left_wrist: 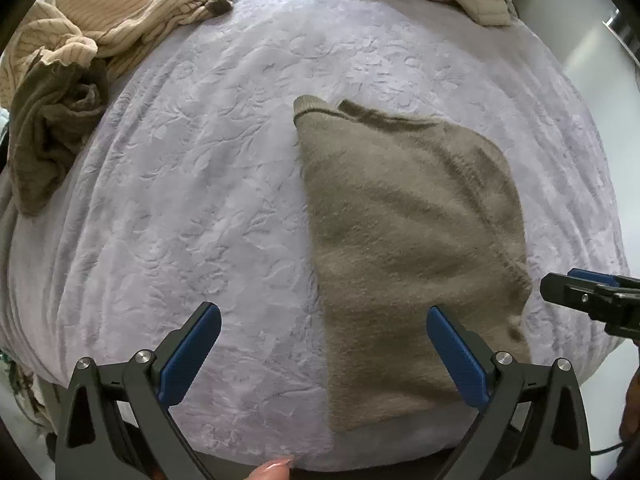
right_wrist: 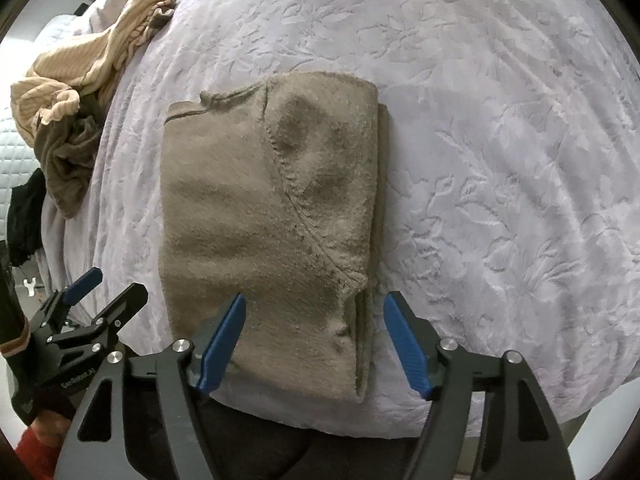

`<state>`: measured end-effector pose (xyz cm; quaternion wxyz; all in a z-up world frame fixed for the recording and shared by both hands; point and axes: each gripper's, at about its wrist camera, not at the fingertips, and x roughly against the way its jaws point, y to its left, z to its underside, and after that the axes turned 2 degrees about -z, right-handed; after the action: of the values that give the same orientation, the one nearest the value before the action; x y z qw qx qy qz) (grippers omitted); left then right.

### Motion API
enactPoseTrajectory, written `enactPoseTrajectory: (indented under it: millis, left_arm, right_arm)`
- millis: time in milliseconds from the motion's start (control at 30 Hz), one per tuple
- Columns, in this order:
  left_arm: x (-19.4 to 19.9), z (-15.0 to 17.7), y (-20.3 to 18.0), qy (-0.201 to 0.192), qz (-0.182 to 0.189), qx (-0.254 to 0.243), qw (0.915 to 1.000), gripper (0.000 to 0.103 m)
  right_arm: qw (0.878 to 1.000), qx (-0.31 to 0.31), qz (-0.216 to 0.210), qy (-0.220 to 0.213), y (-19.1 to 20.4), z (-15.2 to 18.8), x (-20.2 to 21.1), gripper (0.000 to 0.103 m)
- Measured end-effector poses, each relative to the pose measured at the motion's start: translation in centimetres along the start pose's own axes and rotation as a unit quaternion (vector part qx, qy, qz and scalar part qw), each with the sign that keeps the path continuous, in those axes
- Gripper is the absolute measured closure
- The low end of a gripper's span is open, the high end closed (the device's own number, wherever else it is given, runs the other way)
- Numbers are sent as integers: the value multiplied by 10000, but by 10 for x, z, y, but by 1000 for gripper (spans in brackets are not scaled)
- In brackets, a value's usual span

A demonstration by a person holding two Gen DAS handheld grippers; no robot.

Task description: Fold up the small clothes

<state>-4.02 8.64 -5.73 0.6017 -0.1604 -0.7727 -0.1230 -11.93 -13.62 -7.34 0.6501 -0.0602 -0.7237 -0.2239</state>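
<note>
A folded taupe sweater point(right_wrist: 264, 216) lies flat on the lavender embossed bedspread point(right_wrist: 500, 160), near its front edge. The right gripper point(right_wrist: 314, 336) hovers over the sweater's near right corner, its blue-padded jaws spread wide and holding nothing. The left gripper point(left_wrist: 324, 354) hangs above the front edge too, released, its right finger over the sweater's near end, its left over bare bedspread. A heap of tan and olive clothes point(left_wrist: 60, 92) sits at the far left edge.
</note>
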Motion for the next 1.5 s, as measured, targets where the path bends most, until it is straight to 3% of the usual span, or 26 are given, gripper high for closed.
enactPoseTrajectory:
  millis: [167, 567, 1500]
  left_arm:
    - [4, -4, 1, 73, -85, 102, 9999, 0]
    - [12, -6, 2, 166, -103, 230, 9995, 0]
    - [14, -6, -2, 180, -218, 152, 9995, 0]
  right_arm:
    - [9991, 83, 318, -285, 6, -3, 10, 16]
    - [9961, 119, 777, -403, 18, -3, 17, 15]
    - [9958, -19, 905, -127, 21, 0, 13, 15]
